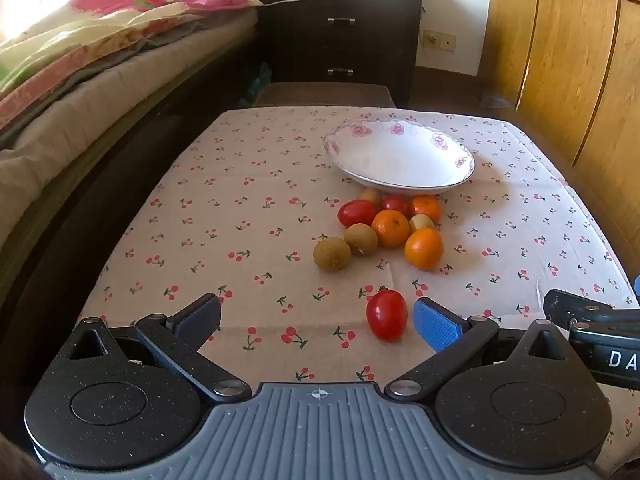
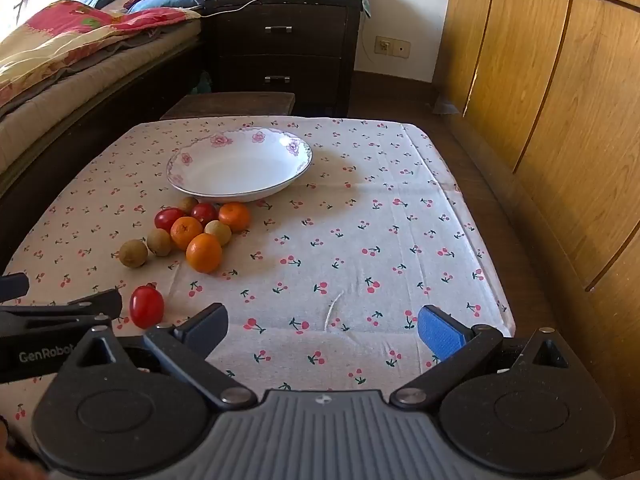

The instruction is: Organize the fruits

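A white floral bowl (image 1: 400, 160) (image 2: 240, 168) stands empty on the cherry-print tablecloth (image 1: 248, 208) (image 2: 380, 240). In front of it lies a cluster of oranges (image 1: 424, 249) (image 2: 204, 253), red tomatoes (image 1: 357, 213) (image 2: 169, 218) and brown-green round fruits (image 1: 332, 254) (image 2: 133, 253). One red tomato (image 1: 387, 315) (image 2: 146, 306) lies apart, nearer me. My left gripper (image 1: 316, 320) is open, the lone tomato just inside its right finger. My right gripper (image 2: 323, 330) is open and empty over bare cloth, right of the fruit.
A bed (image 1: 80, 72) runs along the left. A dark drawer chest (image 1: 340, 40) and a low stool (image 2: 232, 105) stand beyond the table. A wooden wardrobe (image 2: 560, 100) lines the right. The table's right edge (image 2: 472, 216) is near my right gripper.
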